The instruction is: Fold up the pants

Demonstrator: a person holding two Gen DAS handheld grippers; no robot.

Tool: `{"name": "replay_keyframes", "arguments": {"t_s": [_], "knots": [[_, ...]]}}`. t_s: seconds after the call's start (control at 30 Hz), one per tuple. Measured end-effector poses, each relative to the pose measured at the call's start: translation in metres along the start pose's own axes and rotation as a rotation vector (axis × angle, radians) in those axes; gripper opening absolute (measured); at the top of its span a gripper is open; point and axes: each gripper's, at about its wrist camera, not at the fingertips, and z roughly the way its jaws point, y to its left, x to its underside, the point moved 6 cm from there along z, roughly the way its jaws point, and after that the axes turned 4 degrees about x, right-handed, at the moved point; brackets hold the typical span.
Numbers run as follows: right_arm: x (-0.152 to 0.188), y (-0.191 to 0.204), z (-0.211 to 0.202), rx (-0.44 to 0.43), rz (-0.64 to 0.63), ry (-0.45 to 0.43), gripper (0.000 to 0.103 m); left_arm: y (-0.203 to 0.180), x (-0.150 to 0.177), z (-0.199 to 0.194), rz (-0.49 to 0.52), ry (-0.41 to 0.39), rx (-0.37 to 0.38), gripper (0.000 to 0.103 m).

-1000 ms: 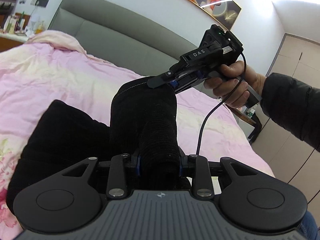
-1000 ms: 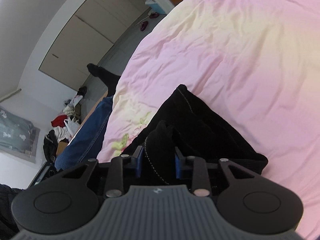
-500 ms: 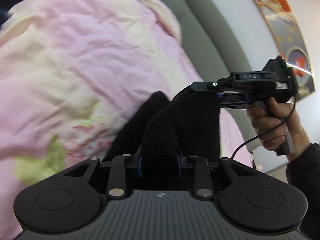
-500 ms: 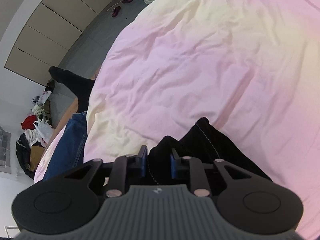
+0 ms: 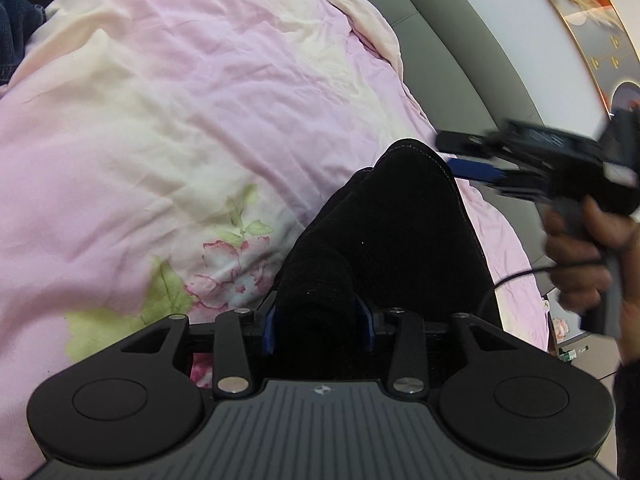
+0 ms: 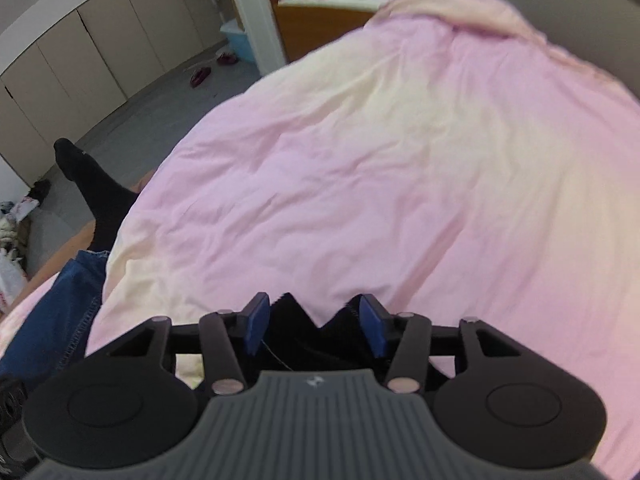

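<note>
Left tool [image 5: 319,320], right tool [image 6: 315,320] opening around black pants [image 5: 400,232]; pink duvet [image 5: 180,100].

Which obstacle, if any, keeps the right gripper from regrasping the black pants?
Probably none: the right gripper, jaws opening, has the black pants lying between its blue pads, with only the pink duvet beyond.

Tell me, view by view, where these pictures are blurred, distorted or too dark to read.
Left wrist: the right gripper and hand are smeared by motion, the headboard bows with fisheye curve, and the pants are a black mass with little fold detail. Right wrist: the whole frame is soft, the quilt and cabinets blurred; the pants between the opening jaws are featureless.
</note>
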Motion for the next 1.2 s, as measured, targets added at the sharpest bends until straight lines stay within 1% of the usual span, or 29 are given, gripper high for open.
{"name": "replay_keyframes", "arguments": {"t_s": [0.07, 0.13, 0.23, 0.3, 0.37, 0.43, 0.5, 0.53, 0.6, 0.63, 0.67, 0.73, 0.77, 0.8, 0.83, 0.87, 0.9, 1.0, 1.07, 1.1, 1.13, 1.2], "knots": [[0.014, -0.006, -0.037, 0.045, 0.001, -0.086, 0.047, 0.001, 0.0, 0.0, -0.011, -0.001, 0.004, 0.044], [0.035, -0.008, -0.069, 0.065, 0.031, -0.14, 0.047, 0.001, 0.0, -0.001, -0.016, -0.006, 0.006, 0.044], [0.079, 0.001, -0.101, 0.072, 0.042, -0.181, 0.047, 0.0, 0.0, -0.001, -0.007, -0.012, 0.0, 0.044], [0.109, 0.01, -0.108, 0.089, 0.039, -0.184, 0.047, -0.001, 0.0, -0.002, -0.002, -0.015, -0.004, 0.044], [0.141, 0.018, -0.106, 0.145, 0.057, -0.193, 0.047, -0.002, 0.0, -0.003, 0.003, -0.018, -0.008, 0.044], [0.161, 0.021, -0.096, 0.247, 0.077, -0.223, 0.046, -0.003, 0.001, -0.005, 0.021, -0.022, -0.02, 0.045], [0.174, 0.02, -0.081, 0.332, 0.094, -0.264, 0.047, -0.006, 0.001, -0.008, 0.044, -0.029, -0.039, 0.047], [0.178, 0.019, -0.068, 0.355, 0.094, -0.275, 0.051, -0.008, 0.001, -0.01, 0.059, -0.033, -0.054, 0.047], [0.183, 0.022, -0.042, 0.405, 0.07, -0.261, 0.052, -0.013, -0.001, -0.02, 0.086, -0.045, -0.093, 0.048], [0.184, 0.023, -0.032, 0.426, 0.063, -0.263, 0.053, -0.016, -0.003, -0.027, 0.106, -0.061, -0.121, 0.051], [0.185, 0.023, -0.027, 0.437, 0.068, -0.267, 0.053, -0.019, -0.006, -0.036, 0.135, -0.087, -0.163, 0.052], [0.184, 0.024, -0.027, 0.444, 0.078, -0.278, 0.053, -0.028, -0.014, -0.057, 0.234, -0.174, -0.282, 0.051], [0.186, 0.024, -0.03, 0.443, 0.082, -0.287, 0.053, -0.034, -0.018, -0.065, 0.276, -0.207, -0.31, 0.051], [0.188, 0.024, -0.031, 0.441, 0.088, -0.297, 0.053, -0.042, -0.021, -0.069, 0.31, -0.221, -0.298, 0.051], [0.19, 0.024, -0.032, 0.44, 0.089, -0.307, 0.053, -0.053, -0.024, -0.069, 0.341, -0.215, -0.261, 0.051], [0.192, 0.024, -0.033, 0.441, 0.089, -0.317, 0.053, -0.065, -0.024, -0.065, 0.382, -0.195, -0.227, 0.051], [0.195, 0.024, -0.036, 0.44, 0.096, -0.33, 0.053, -0.076, -0.023, -0.058, 0.428, -0.173, -0.209, 0.051], [0.2, 0.025, -0.046, 0.418, 0.137, -0.367, 0.053, -0.098, -0.015, -0.03, 0.555, -0.124, -0.21, 0.049], [0.207, 0.027, -0.054, 0.402, 0.148, -0.384, 0.053, -0.104, -0.005, -0.008, 0.595, -0.074, -0.193, 0.041], [0.212, 0.029, -0.058, 0.402, 0.146, -0.394, 0.052, -0.106, 0.0, 0.002, 0.624, -0.055, -0.185, 0.041], [0.218, 0.032, -0.063, 0.407, 0.142, -0.407, 0.052, -0.107, 0.004, 0.011, 0.66, -0.042, -0.192, 0.04], [0.232, 0.037, -0.074, 0.416, 0.143, -0.428, 0.052, -0.103, 0.011, 0.027, 0.718, -0.021, -0.246, 0.04]]}}
